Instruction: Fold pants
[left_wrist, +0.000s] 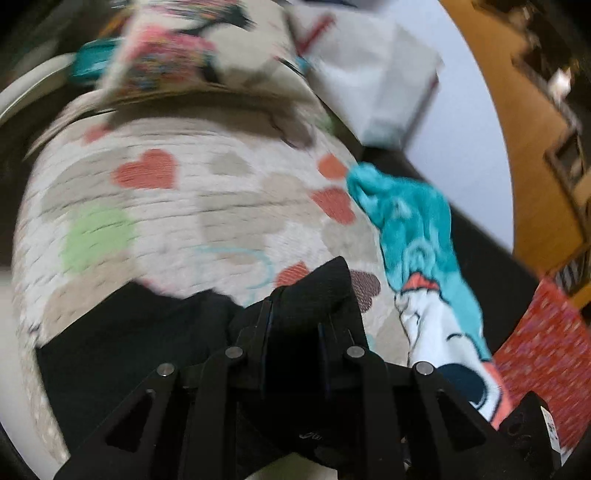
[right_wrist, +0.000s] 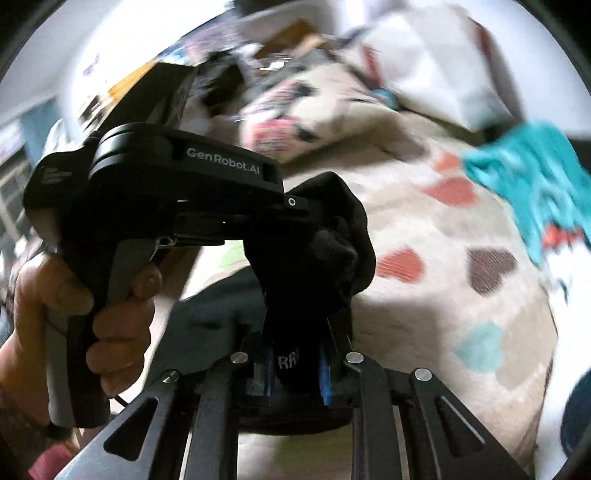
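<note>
The black pants (left_wrist: 122, 332) lie partly on a heart-patterned blanket (left_wrist: 177, 206) on the bed, one end lifted. My left gripper (left_wrist: 295, 317) is shut on a bunched black fold of the pants. My right gripper (right_wrist: 299, 347) is shut on the same bunched end of the pants (right_wrist: 332, 240), which bears white lettering. In the right wrist view the left gripper (right_wrist: 295, 218) shows from the side, held by a hand, clamped on the black cloth just above my right fingers. Both views are blurred by motion.
A teal and white cartoon-print garment (left_wrist: 417, 236) lies on the blanket's right side and shows in the right wrist view (right_wrist: 532, 177). A patterned pillow (left_wrist: 166, 62) and a white pillow (left_wrist: 380, 81) lie at the bed's far end. A red patterned cloth (left_wrist: 546, 347) lies lower right.
</note>
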